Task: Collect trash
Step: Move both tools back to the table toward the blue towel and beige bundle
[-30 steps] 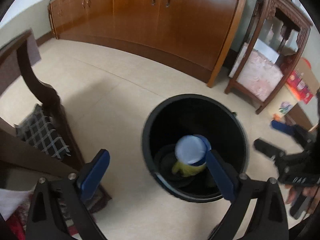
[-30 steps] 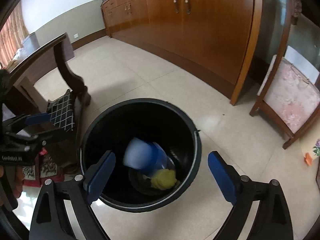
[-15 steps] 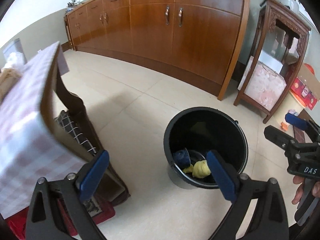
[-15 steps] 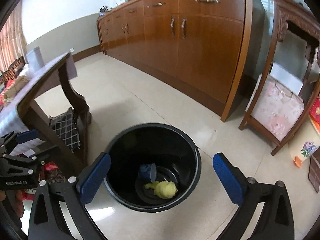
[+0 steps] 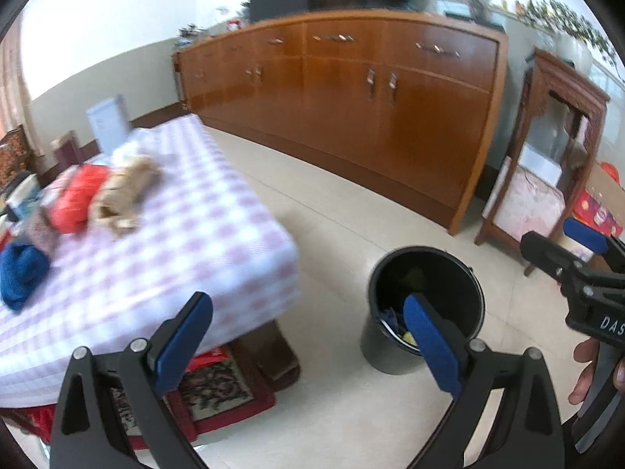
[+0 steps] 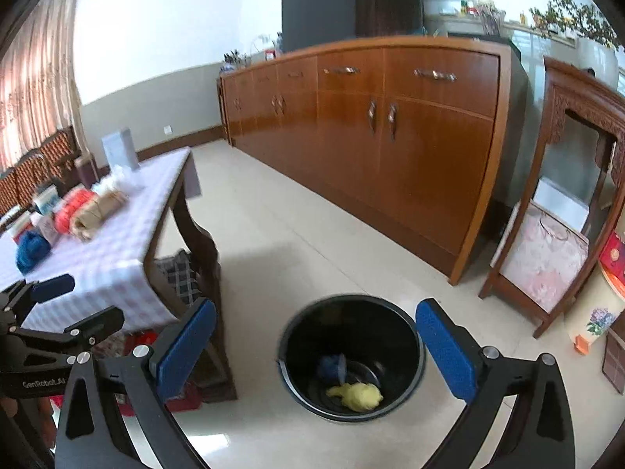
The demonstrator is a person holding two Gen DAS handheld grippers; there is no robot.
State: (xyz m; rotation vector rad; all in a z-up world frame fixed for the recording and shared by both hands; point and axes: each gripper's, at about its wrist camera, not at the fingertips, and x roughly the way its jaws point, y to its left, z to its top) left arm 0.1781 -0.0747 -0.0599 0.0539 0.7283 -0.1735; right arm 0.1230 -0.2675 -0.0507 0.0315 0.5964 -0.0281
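while the long wooden sideboard fills the far wall, the table with its pink checked cloth stands to the left and carries what is left of the trash, and the black bin sits on the tiled floor off the table's near right corner. in the bin lie a yellow crumpled wad and a blue cup, so part of the job looks done. the rest is bunched toward the table's left edge: a brown crumpled paper bag, its long axis running from the table's middle back toward the far edge, a red packet touching its left side, and a blue crumpled cloth nearer the front left corner; small boxes beyond are too blurred to name. the left gripper stands wide with nothing between its pads, over the table's near right edge, so the trash lies up and to its left. the right gripper has just been opening and now stands at its widest, empty, above the bin, well apart from the table's clutter. the left hand looks the nearer one, so the next pick is probably its to make, most likely the paper bag, taken across its short side.
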